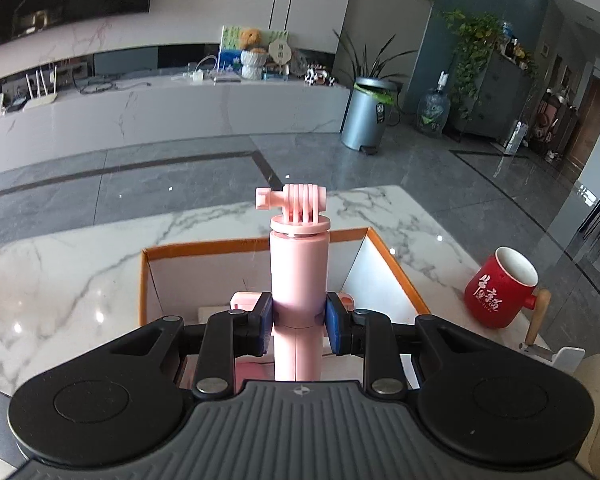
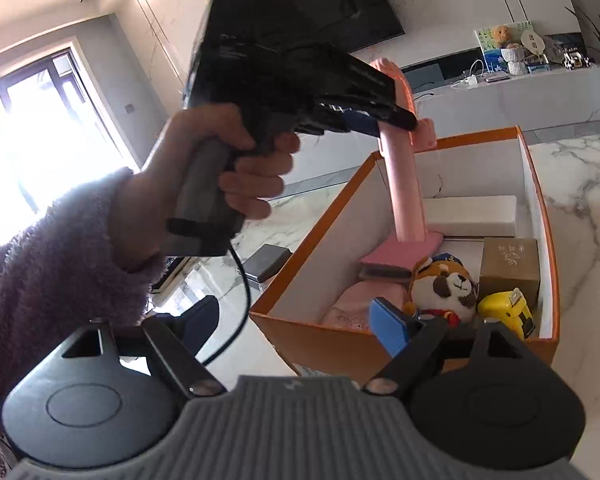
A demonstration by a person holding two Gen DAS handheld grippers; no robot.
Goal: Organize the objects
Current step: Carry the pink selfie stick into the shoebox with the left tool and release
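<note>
My left gripper [image 1: 299, 322] is shut on a pink selfie stick [image 1: 299, 276], held upright over the orange-rimmed box [image 1: 256, 245]. In the right wrist view the stick [image 2: 404, 184] stands with its pink base inside the box [image 2: 328, 208], gripped near its top by the left gripper [image 2: 384, 118]. The box holds a plush toy [image 2: 444, 288], a yellow tape measure [image 2: 508, 310], a gold carton [image 2: 508, 264], a white block [image 2: 472, 210] and pink cloth [image 2: 348, 308]. My right gripper shows only one blue pad [image 2: 388, 328], at the box's near wall; its other finger is hidden.
A red mug [image 1: 500, 288] with a wooden handle stands on the marble table [image 1: 60, 280] right of the box. A dark flat object [image 2: 266, 262] lies on the table left of the box. A grey bin [image 1: 366, 114] and a water jug [image 1: 432, 110] stand on the floor beyond.
</note>
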